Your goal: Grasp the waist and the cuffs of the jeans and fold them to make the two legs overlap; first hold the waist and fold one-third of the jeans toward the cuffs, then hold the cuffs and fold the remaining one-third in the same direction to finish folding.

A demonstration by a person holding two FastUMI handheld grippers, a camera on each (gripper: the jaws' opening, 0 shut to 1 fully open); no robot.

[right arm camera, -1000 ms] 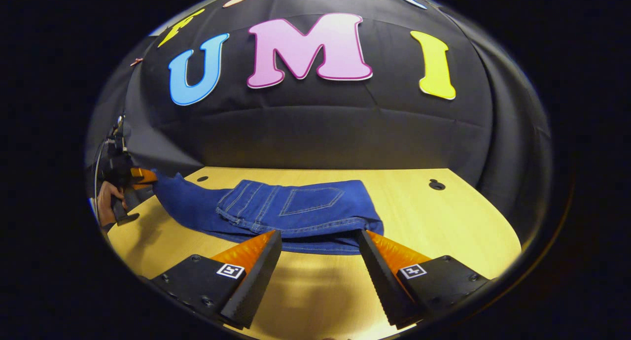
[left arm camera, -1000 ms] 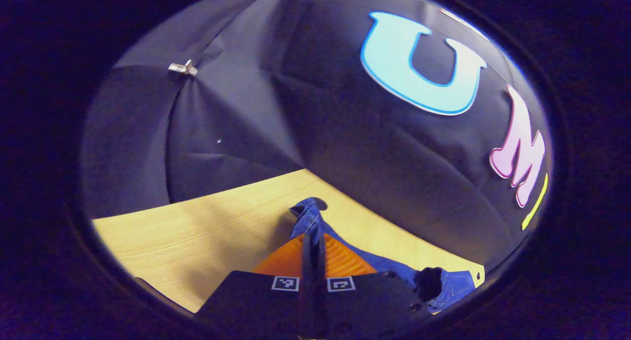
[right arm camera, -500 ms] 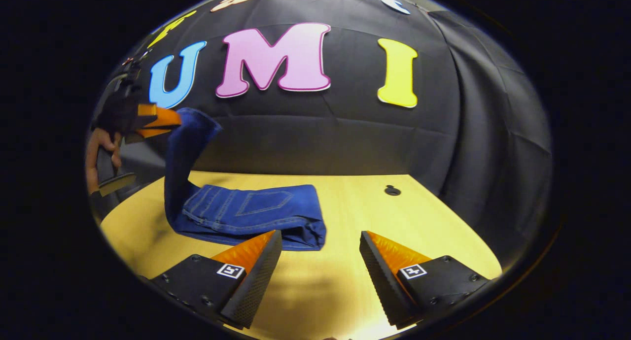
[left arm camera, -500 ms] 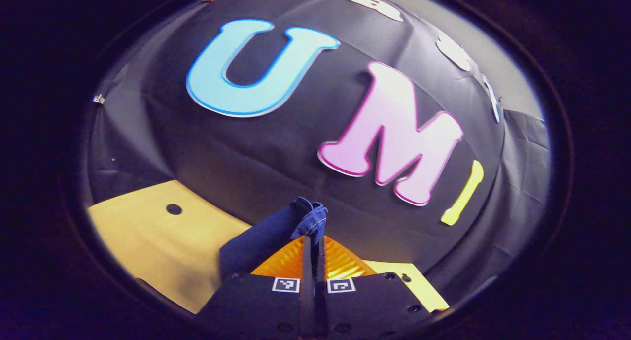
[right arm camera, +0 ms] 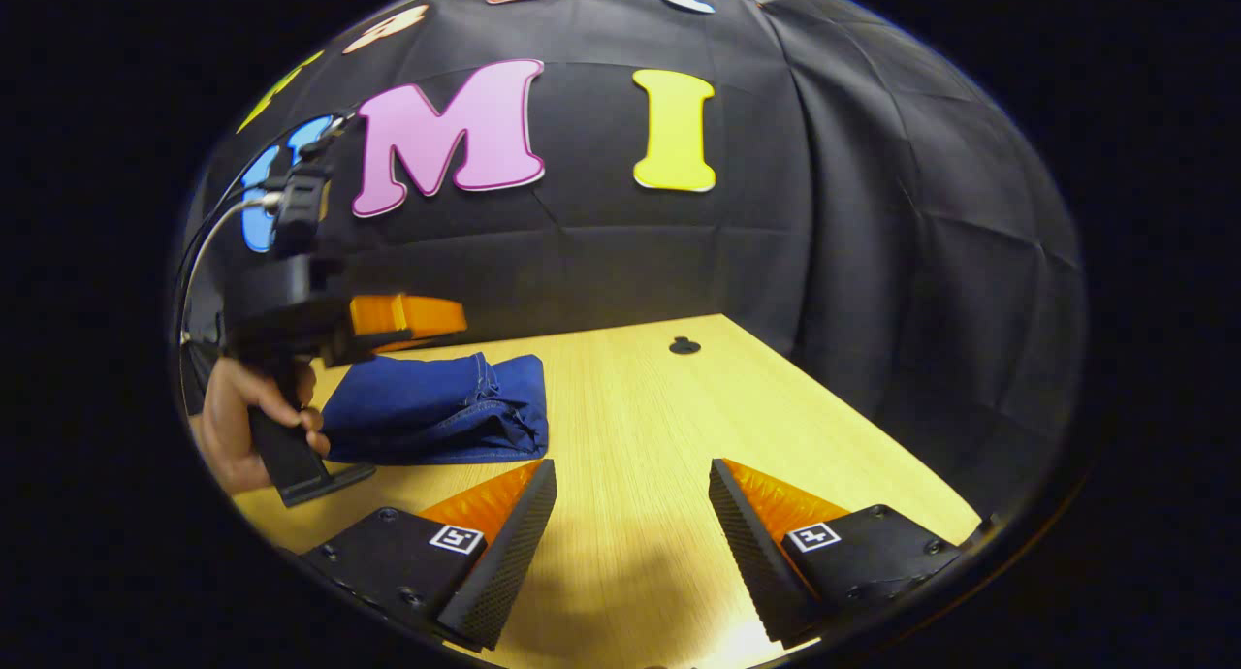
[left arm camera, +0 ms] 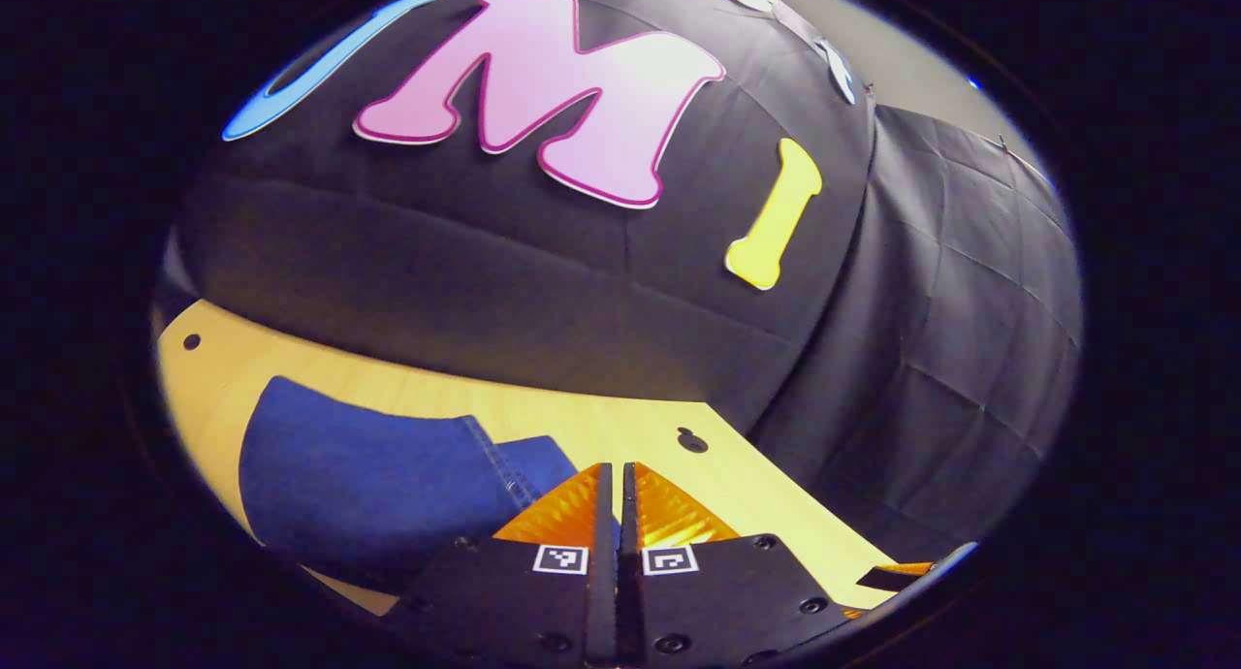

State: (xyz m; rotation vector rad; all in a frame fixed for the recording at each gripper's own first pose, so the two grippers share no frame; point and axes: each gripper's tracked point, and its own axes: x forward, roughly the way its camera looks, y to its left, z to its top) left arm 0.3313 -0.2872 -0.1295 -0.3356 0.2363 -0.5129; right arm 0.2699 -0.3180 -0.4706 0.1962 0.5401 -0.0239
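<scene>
The blue jeans (right arm camera: 436, 407) lie as a compact folded stack on the wooden table (right arm camera: 669, 417), left of centre in the right gripper view. My left gripper (right arm camera: 451, 316) hovers just above that stack, held by a hand (right arm camera: 238, 427). In the left gripper view its fingers (left arm camera: 567, 509) are pressed together at the left gripper (left arm camera: 618, 467), with no cloth showing between them; the jeans (left arm camera: 368, 475) spread below and to the left. My right gripper (right arm camera: 630, 467) stands wide open over bare table, to the right of the jeans and apart from them.
The table (left arm camera: 620, 419) has small round holes (right arm camera: 684, 345) (left arm camera: 692, 441) near its far edge. The black booth wall rises close behind the table and along the right side. A tip of the right gripper (left arm camera: 892, 577) shows low at the right in the left gripper view.
The left gripper carried the cuff end up and over to the right, laying it on the stack. No cloth sticks out of its fingers now. The right gripper stayed open and drew off to the right.
</scene>
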